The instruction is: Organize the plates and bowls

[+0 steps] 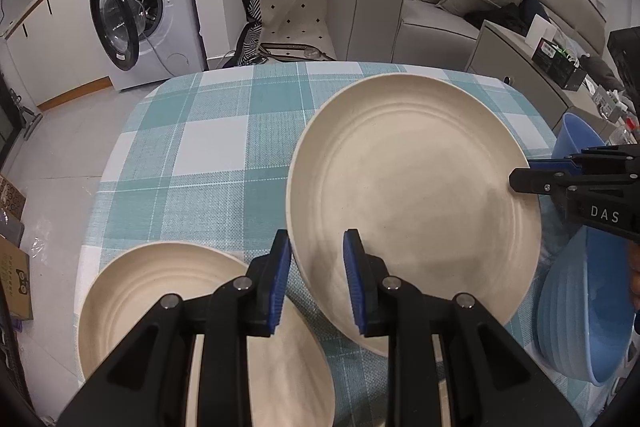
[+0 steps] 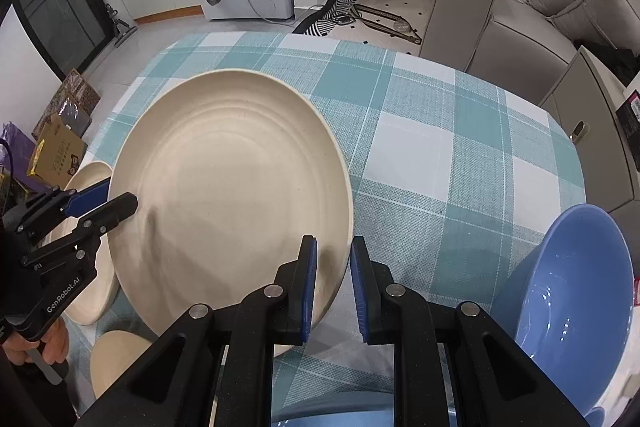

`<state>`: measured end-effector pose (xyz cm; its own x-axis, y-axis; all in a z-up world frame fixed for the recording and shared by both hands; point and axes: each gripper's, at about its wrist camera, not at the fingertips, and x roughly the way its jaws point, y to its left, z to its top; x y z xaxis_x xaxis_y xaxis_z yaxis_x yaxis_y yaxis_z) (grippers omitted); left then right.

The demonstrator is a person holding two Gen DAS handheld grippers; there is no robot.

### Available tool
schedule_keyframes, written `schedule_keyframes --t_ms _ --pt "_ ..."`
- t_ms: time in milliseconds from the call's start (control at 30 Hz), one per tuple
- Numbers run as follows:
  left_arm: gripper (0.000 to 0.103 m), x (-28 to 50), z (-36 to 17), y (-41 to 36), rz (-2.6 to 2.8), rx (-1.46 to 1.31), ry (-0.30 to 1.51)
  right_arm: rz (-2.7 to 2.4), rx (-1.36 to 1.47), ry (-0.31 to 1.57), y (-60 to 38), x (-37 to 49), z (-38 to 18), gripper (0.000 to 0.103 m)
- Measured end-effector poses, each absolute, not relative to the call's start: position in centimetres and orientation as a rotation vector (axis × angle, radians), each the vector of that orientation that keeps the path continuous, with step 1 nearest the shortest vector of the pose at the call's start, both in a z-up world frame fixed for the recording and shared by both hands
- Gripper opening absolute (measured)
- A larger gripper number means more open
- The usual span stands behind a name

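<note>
Both pairs of jaws clamp opposite edges of 1 large cream plate (image 1: 412, 187). Left gripper (image 1: 316, 277) has its blue pads narrowed onto the plate's near-left rim, and right gripper (image 2: 334, 283) is closed as tight as it goes on the near-right rim. Held between them, the plate sits tilted above the checked tabletop (image 2: 440, 155). A second cream plate (image 1: 168, 291) lies on the cloth under the left gripper, a blue bowl (image 2: 572, 283) stands just right of the right gripper, and a smaller cream dish (image 2: 116, 359) rests at the near edge.
</note>
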<state>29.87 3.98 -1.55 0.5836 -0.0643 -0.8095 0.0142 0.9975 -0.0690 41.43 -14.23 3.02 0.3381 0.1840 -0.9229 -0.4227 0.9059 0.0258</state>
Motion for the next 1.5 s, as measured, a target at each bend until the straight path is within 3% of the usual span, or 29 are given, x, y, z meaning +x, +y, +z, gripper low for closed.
schedule_keyframes --t_ms 933,1500 --pt "0.025 22.6 4.0 5.6 -0.005 -0.066 0.779 0.453 -0.253 1.009 -13.0 34.5 9.6 0.017" --pt "0.025 17.6 4.7 5.7 0.013 -0.068 0.737 0.513 -0.252 0.955 -13.1 28.9 11.5 0.017"
